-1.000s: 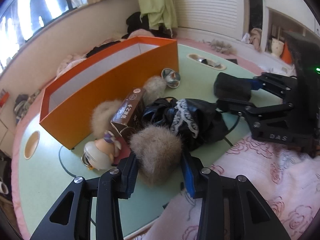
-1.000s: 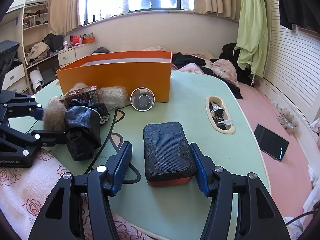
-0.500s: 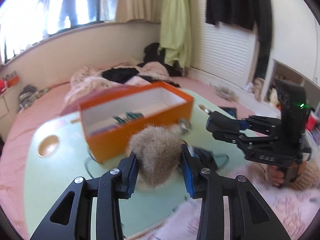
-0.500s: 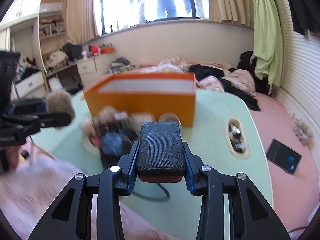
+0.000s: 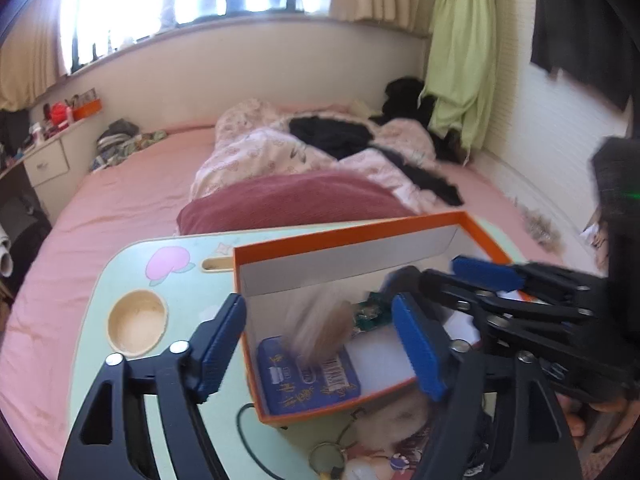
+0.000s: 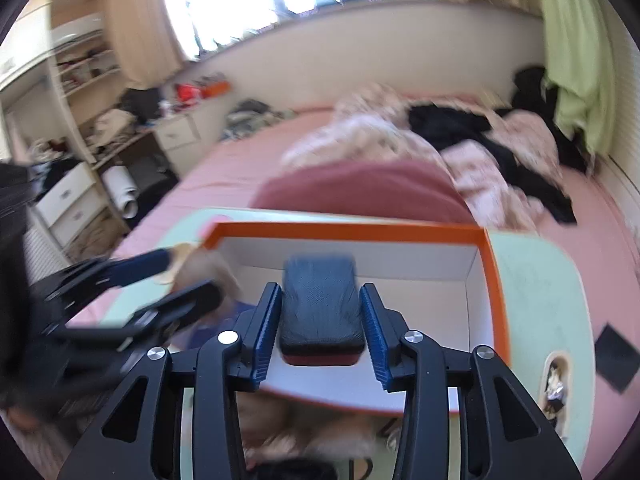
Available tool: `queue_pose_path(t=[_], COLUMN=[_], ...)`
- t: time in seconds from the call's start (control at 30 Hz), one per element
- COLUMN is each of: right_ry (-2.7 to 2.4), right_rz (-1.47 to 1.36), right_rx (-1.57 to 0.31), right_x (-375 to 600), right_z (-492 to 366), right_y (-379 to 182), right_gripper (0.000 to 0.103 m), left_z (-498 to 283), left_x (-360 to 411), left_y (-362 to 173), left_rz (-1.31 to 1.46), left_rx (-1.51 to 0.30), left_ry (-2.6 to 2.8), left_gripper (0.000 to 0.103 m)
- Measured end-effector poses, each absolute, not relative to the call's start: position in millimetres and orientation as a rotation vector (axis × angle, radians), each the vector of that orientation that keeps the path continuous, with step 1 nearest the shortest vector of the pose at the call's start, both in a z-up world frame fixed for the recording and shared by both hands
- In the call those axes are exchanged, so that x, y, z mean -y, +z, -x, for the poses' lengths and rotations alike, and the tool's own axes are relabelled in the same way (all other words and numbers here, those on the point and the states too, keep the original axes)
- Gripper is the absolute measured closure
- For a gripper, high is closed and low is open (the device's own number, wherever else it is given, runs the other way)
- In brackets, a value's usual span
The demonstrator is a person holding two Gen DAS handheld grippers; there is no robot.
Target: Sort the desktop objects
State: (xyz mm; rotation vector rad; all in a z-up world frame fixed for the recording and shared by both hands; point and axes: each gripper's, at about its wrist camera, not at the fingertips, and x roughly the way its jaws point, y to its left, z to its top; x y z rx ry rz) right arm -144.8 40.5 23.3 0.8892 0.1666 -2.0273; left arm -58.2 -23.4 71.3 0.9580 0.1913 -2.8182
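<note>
My left gripper over orange box near its left end, jaws opening, pads clear of fur pompom, which drops blurred between them onto blue tin inside. A second ago pompom sat clamped down on tabletop. My right gripper clamps black case, long axis along fingers, above box's near wall; release point straight below.
</note>
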Motion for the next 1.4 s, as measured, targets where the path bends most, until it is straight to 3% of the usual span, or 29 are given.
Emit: queue_pose_path(t=[0.07,0.13,0.37,0.77,0.93,1.4], right_ry=[-2.019,-2.024,-2.056,-2.019,-2.072,-2.106], right_rz=[-0.893,-0.85,-0.691,-0.772,-0.752,-0.71], right_rx=[-0.108,-0.07,-0.152,-0.435,-0.399,-0.392], right_x=[-48.6,-63.4,-129.5,-179.6,-180.2,-183.5], right_z=[142.8,134.4,82.4,29.9,37.1,37.9], right_y=[21.3,28.0,42.6,-41.3,-46.9,-52.3], right_gripper=[0.052,0.032,0.025,0.021,0.0,0.0], left_z=[43.8,31.1,-22.7,-55.6,-55.0,-53.9], left_x=[20.0,16.0,1.0,-10.8,-7.9,-7.9], left_y=[73.1,76.9,67.4,-16.3,-18.4,-16.5], left_rz=[-0.914,-0.879,-0.959,-1.262,-1.255,-1.252], left_rx=[-0.181,-0.155,-0.146,-0.057,-0.058,-0.056], left_ry=[-2.853,-2.874,-2.932,-2.74,-2.744,-2.749], left_gripper=[0.012,0.011,0.005,0.0,0.0,0.0])
